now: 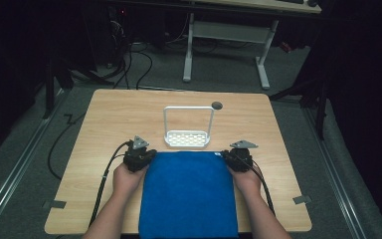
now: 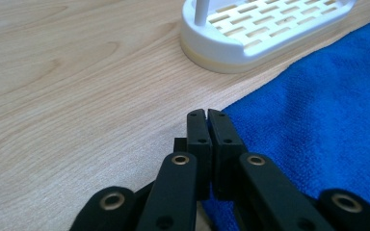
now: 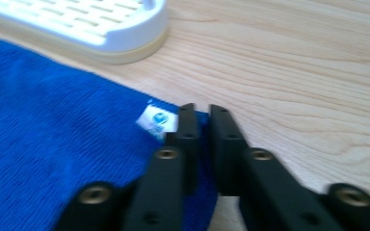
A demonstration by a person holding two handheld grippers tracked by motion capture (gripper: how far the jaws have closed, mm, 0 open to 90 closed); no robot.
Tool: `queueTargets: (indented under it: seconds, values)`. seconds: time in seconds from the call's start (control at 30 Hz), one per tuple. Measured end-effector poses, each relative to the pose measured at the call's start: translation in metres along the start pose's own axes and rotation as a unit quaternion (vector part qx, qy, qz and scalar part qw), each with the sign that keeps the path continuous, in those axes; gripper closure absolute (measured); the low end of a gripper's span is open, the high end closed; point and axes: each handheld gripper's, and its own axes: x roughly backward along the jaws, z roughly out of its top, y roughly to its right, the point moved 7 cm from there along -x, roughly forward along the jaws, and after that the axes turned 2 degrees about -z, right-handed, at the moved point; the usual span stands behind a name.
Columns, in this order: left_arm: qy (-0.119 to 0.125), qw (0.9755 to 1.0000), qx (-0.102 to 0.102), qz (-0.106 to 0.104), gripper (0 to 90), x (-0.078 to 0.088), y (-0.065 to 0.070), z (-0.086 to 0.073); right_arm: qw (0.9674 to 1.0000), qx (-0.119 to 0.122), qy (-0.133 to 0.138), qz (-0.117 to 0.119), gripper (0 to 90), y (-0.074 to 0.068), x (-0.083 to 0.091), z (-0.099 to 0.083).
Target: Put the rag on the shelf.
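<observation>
Cloth (image 1: 188, 194), blue, lies flat on the bench (image 1: 104, 124) at the middle of its near edge, its front hanging just over that edge. Its two far corners sit close to the bench centre. Rack (image 1: 186, 138), white with a slotted base and a tall hoop handle, stands upright just beyond the cloth's far edge, near it but apart.

Left gripper (image 2: 207, 114) is at the cloth's far left corner. Its jaws are pressed together with no visible gap, tips at the cloth's corner edge; whether any fabric is pinched between them cannot be told. Left hand (image 1: 128, 178) rests beside the cloth's left edge.

Right gripper (image 3: 201, 109) is at the far right corner, beside a small white label (image 3: 156, 118). Its jaws stand narrowly apart with blue cloth seen in the gap, closed on that corner. Right hand (image 1: 247, 180) lies along the cloth's right edge.

Dark round hole (image 1: 217, 105) shows in the bench behind the rack.
</observation>
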Motion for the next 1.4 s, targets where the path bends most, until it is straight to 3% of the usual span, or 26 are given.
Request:
queueTargets:
  seconds: [0.2, 0.37, 0.6, 0.8, 0.9, 0.93, 1.13, 1.37, 1.4]
  values:
    - [0.028, 0.9994, 0.018, -0.005, 88.7, 0.009, 0.000, 0.002, 0.9986, -0.004, 0.050, 0.014, 88.9, -0.003, 0.016, 0.006]
    - [0.052, 0.9986, 0.010, 0.011, 88.7, 0.023, 0.005, 0.004, 0.9947, 0.020, 0.101, 0.006, 88.9, -0.010, 0.037, 0.006]
    - [0.084, 0.9962, 0.003, 0.024, 88.7, 0.040, 0.017, 0.008, 0.9924, 0.012, 0.122, 0.010, 88.9, -0.014, 0.047, 0.006]
    - [0.106, 0.9940, 0.003, 0.029, 88.6, 0.054, 0.019, 0.011, 0.9873, 0.019, 0.157, 0.014, 88.8, -0.022, 0.066, 0.016]
    - [0.142, 0.9894, 0.006, 0.031, 88.6, 0.069, 0.022, 0.021, 0.9833, 0.022, 0.181, 0.011, 88.8, -0.026, 0.079, 0.022]
    - [0.142, 0.9894, 0.006, 0.031, 88.7, 0.069, 0.022, 0.021, 0.9833, 0.022, 0.181, 0.011, 88.8, -0.026, 0.079, 0.022]
    - [0.178, 0.9834, -0.008, 0.036, 88.6, 0.085, 0.028, 0.032, 0.9766, 0.026, 0.213, 0.006, 88.8, -0.029, 0.097, 0.030]
    - [0.222, 0.9743, -0.017, 0.035, 88.7, 0.100, 0.035, 0.041, 0.9669, 0.023, 0.254, -0.001, 88.8, -0.031, 0.118, 0.042]
    - [0.228, 0.9728, -0.016, 0.035, 88.7, 0.102, 0.035, 0.042, 0.9669, 0.023, 0.254, -0.001, 88.8, -0.031, 0.118, 0.042]
